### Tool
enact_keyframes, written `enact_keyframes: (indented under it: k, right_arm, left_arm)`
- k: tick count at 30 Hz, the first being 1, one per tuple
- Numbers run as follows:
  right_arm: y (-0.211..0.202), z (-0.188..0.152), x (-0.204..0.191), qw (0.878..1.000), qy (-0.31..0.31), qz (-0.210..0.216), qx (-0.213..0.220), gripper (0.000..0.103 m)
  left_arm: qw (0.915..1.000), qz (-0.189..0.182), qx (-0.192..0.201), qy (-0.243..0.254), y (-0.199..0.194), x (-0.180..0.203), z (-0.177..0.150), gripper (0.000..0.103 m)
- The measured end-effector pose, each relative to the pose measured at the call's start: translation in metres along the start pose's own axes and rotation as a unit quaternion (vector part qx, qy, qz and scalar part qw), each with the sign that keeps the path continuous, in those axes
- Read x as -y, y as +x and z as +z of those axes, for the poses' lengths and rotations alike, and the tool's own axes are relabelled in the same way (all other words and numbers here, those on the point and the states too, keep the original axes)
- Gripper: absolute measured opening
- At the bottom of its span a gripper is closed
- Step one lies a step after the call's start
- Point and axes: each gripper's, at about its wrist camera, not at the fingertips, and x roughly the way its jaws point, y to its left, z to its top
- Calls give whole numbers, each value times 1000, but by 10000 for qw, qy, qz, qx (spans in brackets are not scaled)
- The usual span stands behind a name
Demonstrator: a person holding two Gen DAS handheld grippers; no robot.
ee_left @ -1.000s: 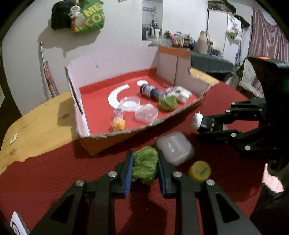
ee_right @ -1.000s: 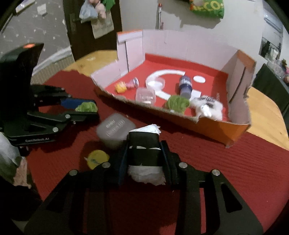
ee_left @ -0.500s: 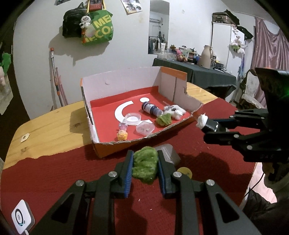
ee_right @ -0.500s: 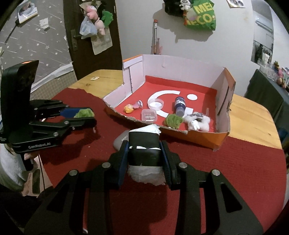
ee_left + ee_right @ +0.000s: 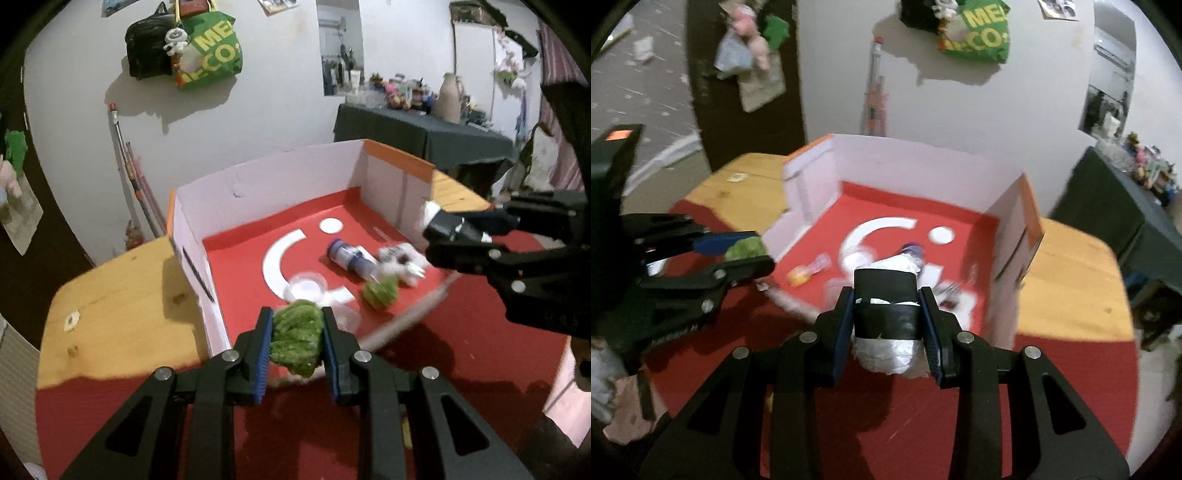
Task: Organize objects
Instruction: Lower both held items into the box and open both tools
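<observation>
Through the left wrist camera I see my left gripper (image 5: 297, 343) pinching a green fuzzy clump (image 5: 295, 341) between its blue pads, held above the near edge of the cardboard box (image 5: 266, 184). That front wall is low and blurred; the back and side walls stand tall. The red floor has open room at its left and back — a blue-capped bottle (image 5: 349, 258), a second green clump (image 5: 380, 291), a white fluffy toy (image 5: 400, 258) and a clear round cup (image 5: 306, 288) crowd the front right. The right gripper (image 5: 434, 230) enters from the right, over the box's right corner.

The right wrist camera shows what that view barely catches: the right gripper (image 5: 888, 325) is clamped on a white bundle wrapped in black tape (image 5: 886, 314), above the box's near edge. It also shows a small yellow-and-pink toy (image 5: 805, 271) on the floor near the left wall, which the other view hides.
</observation>
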Motion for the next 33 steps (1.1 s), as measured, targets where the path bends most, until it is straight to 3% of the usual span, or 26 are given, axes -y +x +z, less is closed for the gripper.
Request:
enact_keyframes:
  k: [9,20,33]
  right_arm:
    - [61,42,25,9959,247,-475,-733,33]
    - [112,58,34,9875,237,-873,-1290,33]
    - [152,56,52,9781,425,-1001,-1772,33]
  left_arm:
    - [9967,216,-746,-249,62,-21,35,26]
    - [9922,442,-1141,-231,98,-26,46,26]
    - [9866,583,-1508,-237,132,-30,47,26]
